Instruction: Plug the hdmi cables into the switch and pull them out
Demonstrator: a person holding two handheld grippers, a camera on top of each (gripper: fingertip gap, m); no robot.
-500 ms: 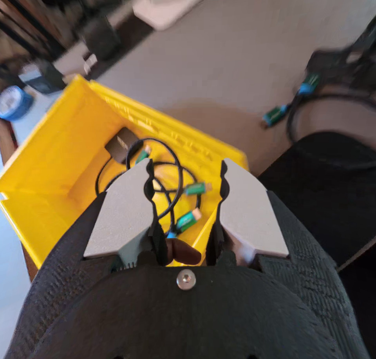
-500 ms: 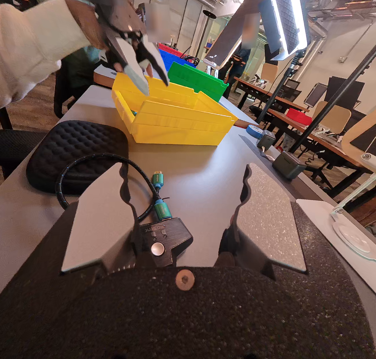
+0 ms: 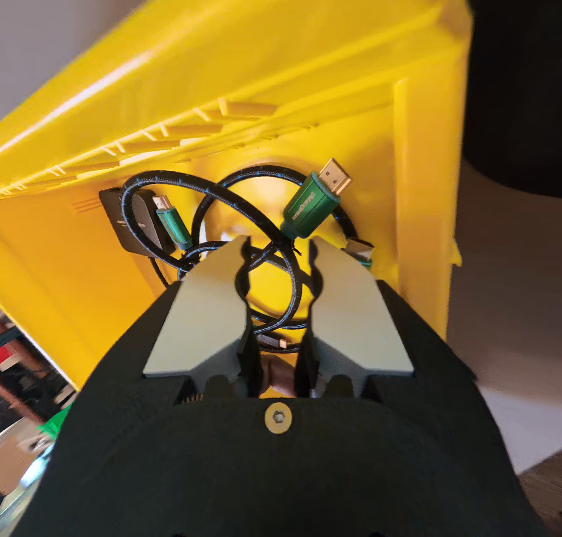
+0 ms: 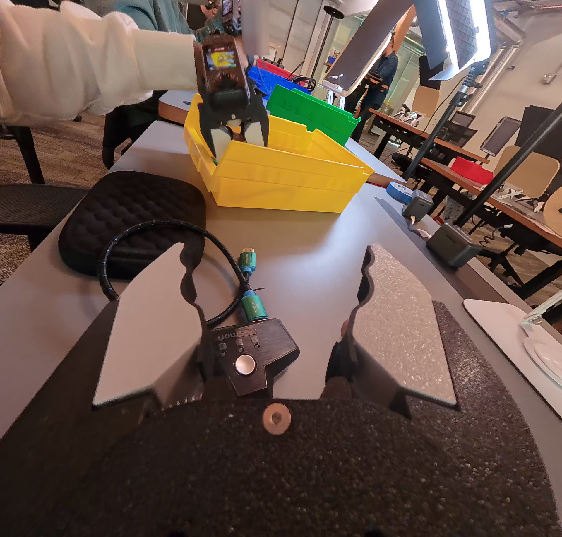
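My left gripper (image 3: 278, 245) has dropped into the yellow bin (image 3: 273, 66), fingers apart around the braided black cable (image 3: 286, 267) with green plugs. My right gripper (image 4: 275, 274) stays put, fingers wide apart, astride the black switch (image 4: 249, 355) on the grey table (image 4: 304, 242), one green plug (image 4: 254, 309) seated in it.

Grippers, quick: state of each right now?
Left gripper: open, holding nothing, inside the yellow bin over the cables.
Right gripper: open, empty, above the switch.
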